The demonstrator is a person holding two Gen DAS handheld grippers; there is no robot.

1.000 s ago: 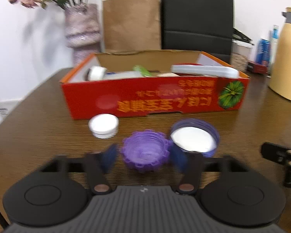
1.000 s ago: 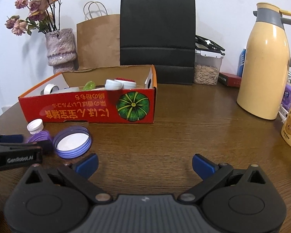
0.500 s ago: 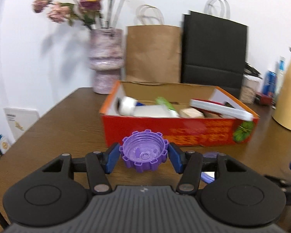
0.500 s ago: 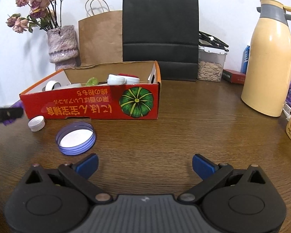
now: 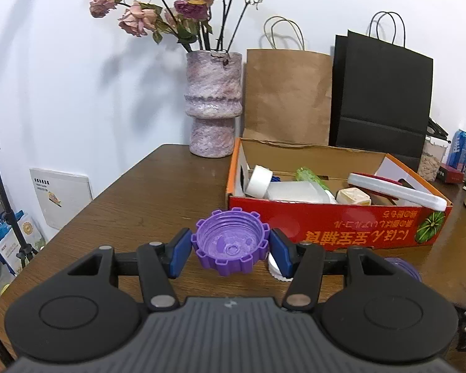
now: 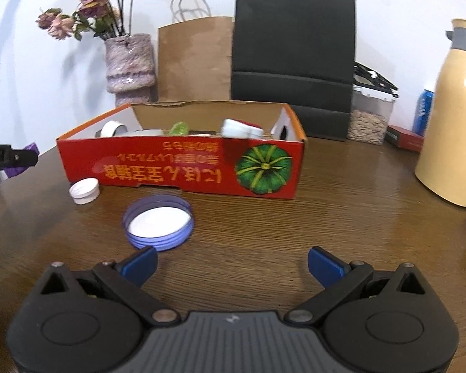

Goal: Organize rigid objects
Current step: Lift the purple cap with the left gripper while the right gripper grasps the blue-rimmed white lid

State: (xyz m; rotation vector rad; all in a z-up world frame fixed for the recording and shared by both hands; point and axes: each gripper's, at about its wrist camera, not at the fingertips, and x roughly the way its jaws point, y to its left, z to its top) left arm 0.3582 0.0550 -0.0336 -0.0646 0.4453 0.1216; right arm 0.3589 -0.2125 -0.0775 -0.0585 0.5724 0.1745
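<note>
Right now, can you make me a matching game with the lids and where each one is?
Things:
1. purple toothed cap
2. small white cap
3. wide purple lid with white inside
4. red and white lid

Places:
A. lying inside the red box
B. flat on the table, just ahead of the right tongs
C. pinched in the left tongs, lifted off the table
D. on the table by the box's front left corner

Pairs: 1-C, 2-D, 3-B, 4-A
</note>
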